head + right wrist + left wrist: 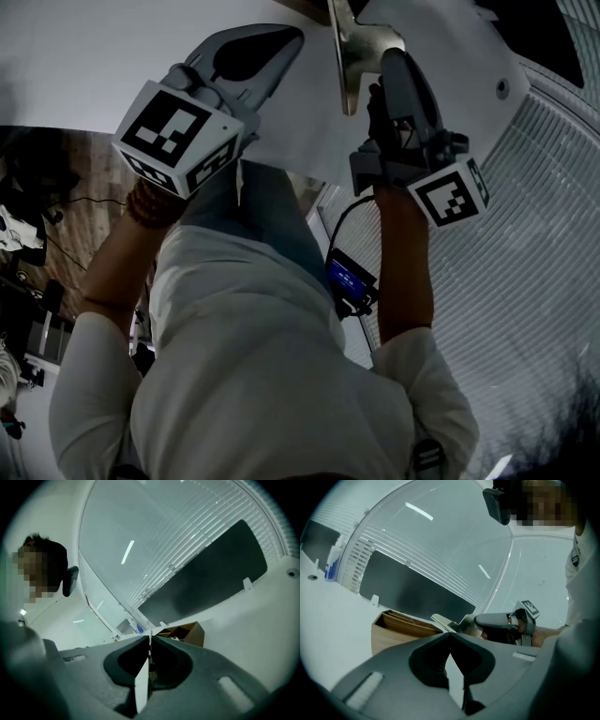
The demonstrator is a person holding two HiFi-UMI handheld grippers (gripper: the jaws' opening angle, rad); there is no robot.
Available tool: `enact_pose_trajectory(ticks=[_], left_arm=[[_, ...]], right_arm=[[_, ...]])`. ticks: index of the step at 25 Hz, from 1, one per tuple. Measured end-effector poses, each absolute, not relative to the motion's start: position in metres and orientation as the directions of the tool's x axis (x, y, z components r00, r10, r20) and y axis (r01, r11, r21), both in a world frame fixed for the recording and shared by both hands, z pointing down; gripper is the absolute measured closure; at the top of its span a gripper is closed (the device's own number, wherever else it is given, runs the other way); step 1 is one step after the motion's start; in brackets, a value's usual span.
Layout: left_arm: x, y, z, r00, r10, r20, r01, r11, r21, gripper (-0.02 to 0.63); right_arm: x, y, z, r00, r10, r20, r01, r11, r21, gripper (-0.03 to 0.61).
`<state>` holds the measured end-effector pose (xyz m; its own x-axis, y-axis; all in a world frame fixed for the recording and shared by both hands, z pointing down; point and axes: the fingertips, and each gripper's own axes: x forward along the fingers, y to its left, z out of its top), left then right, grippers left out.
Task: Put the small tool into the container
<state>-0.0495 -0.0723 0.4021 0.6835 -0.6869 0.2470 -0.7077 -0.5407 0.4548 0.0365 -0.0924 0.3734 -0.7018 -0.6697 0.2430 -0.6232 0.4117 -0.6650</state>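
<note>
My right gripper (386, 58) (150, 639) is shut on a flat pale metal tool (354, 52). In the right gripper view the tool (142, 688) shows edge-on between the jaws. The left gripper view shows that gripper (502, 620) from the side, holding the tool's blade (442, 621) just above the wooden compartment box (396, 630) (186, 632). My left gripper (286, 39) (450, 637) stays beside it over the white table, jaws touching at the tips with nothing seen between them.
The white table (84, 56) carries a dark flat panel (412, 588) (206, 576) standing behind the box. Window blinds (544, 234) run along the far side. A small device with a blue screen (349, 277) hangs at the person's waist.
</note>
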Motion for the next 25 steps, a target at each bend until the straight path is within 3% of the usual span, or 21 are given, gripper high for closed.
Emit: enact_pose_trajectory(ticks=[17, 25], left_arm=[[-0.115, -0.073, 0.379, 0.602, -0.773, 0.201, -0.752, -0.462, 0.47, 0.611], [-0.141, -0.095, 0.373, 0.589, -0.784, 0.196, -0.753, -0.444, 0.486, 0.611]], right_arm=[[-0.047, -0.091, 0.342, -0.808, -0.514, 0.288, -0.587, 0.665, -0.461, 0.563], [-0.094, -0.107, 0.326, -0.833, -0.435, 0.341, -0.507, 0.848, -0.156, 0.563]])
